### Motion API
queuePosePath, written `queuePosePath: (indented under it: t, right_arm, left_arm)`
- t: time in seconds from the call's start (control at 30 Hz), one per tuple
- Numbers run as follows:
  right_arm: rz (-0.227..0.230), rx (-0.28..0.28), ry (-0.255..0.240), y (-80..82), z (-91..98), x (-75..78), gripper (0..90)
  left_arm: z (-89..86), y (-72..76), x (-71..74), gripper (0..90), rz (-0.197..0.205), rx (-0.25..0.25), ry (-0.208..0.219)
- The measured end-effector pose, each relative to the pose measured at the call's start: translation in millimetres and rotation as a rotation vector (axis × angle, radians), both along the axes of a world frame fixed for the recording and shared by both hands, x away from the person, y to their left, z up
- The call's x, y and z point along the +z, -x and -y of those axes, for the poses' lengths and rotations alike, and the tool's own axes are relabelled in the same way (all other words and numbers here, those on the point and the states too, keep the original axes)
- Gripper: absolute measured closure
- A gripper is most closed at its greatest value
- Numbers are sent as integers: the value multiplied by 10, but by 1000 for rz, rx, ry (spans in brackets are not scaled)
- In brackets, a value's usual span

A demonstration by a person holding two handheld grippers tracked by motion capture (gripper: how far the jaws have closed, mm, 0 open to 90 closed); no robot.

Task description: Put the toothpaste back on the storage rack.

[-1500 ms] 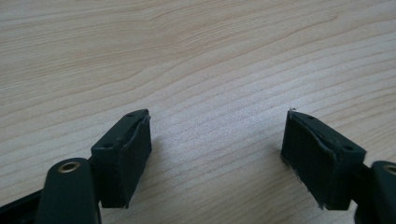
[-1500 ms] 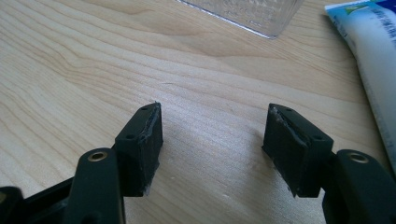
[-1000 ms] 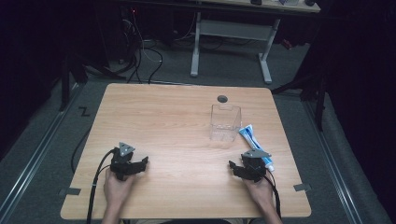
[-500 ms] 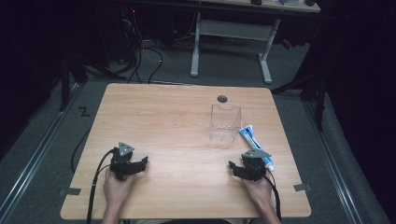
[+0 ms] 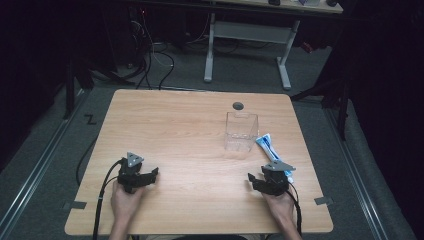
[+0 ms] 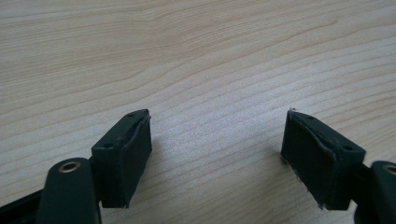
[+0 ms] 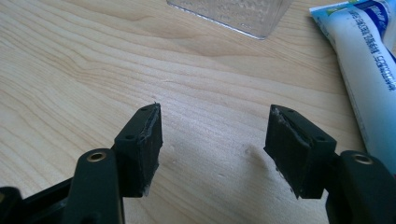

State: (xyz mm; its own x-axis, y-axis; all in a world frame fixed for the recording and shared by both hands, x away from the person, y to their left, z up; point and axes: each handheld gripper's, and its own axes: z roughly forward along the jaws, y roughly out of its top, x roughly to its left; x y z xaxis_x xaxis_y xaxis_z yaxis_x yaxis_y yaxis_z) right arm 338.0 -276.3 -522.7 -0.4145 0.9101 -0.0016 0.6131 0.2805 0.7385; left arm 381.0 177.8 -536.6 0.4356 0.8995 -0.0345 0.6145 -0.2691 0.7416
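Dark room all around, cables on the grey floor, and a light wooden table (image 5: 190,135) under my camera. I've got the left gripper (image 5: 142,176) resting low on the near left of the table, jaws spread wide over bare wood grain, nothing between them. Over on the near right, the right gripper (image 5: 257,181) sits just as low, jaws wide apart too and empty. Just beside it, to its right, lies the white and blue toothpaste tube (image 7: 373,70), flat on the table. Past the jaws stands a clear plastic container (image 5: 241,131), upright, close to the tube's far end.
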Motion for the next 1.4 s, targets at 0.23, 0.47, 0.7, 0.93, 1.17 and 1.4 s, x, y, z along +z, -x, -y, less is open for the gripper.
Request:
queuePosePath:
  t: [0.23,0.47,0.7,0.93,1.17,1.4]
  right_arm:
    - [6,-8,-29,66,66,24,374]
    - [10,-13,-74,133,146,51,360]
    - [8,-21,-80,185,188,62,355]
    - [47,-36,-101,262,233,105,405]
    - [72,-50,-102,313,289,143,419]
    - [96,-71,-111,361,333,189,441]
  left_arm:
    - [1,0,0,247,0,1,1]
    - [1,0,0,247,0,0,0]
    - [2,0,-1,247,1,1,0]
    - [3,0,-1,247,1,2,0]
    - [2,0,-1,247,1,2,0]
    - [2,0,-1,247,1,2,0]
